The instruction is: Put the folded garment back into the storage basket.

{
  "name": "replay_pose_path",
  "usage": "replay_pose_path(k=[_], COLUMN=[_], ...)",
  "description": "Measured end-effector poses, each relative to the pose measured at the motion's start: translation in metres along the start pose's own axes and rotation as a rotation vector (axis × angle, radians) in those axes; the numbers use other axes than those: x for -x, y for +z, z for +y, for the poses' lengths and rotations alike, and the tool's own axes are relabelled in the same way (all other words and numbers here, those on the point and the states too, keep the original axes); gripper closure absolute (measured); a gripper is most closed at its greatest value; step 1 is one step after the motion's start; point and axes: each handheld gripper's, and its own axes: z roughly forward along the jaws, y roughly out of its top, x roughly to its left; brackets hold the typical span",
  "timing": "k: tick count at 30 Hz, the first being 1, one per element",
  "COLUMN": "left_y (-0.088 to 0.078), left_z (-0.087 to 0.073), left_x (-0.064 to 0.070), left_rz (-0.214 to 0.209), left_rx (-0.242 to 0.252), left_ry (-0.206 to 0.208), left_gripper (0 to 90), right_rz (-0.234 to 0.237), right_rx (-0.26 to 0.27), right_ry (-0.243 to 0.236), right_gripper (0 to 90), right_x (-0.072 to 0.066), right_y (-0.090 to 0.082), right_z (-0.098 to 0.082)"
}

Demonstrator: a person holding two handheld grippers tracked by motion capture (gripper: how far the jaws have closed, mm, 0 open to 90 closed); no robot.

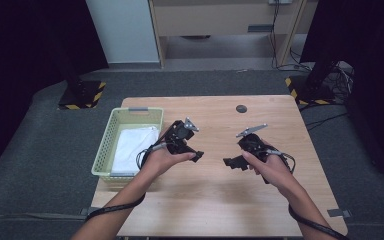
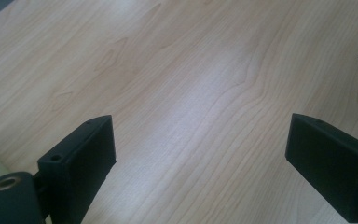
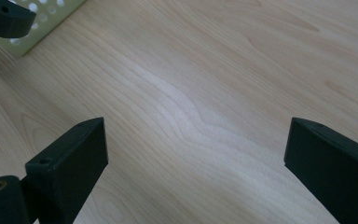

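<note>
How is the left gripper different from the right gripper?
The left gripper is beside the green basket; the right gripper is farther from it, nearer the table's middle. The left gripper points right, the right gripper left, facing each other. Both are black, open and hold nothing.

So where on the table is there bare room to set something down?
Bare wood lies between the left tool and right tool, along the near edge, and across the far half up to the dark disc. The left edge is crowded by the basket holding white cloth.
</note>
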Motion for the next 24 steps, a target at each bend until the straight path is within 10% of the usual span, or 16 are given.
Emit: replay_pose_path(k=[24], left_y=[0.055], left_z=[-0.020], left_x=[0.040], left_rz=[-0.049], left_rx=[-0.045], left_ry=[0.019], left_gripper=[7.7], right_rz=[-0.023], right_rx=[-0.022], right_ry=[0.141], right_gripper=[5.7], right_x=[0.028], right_y=[0.007], right_z=[-0.078])
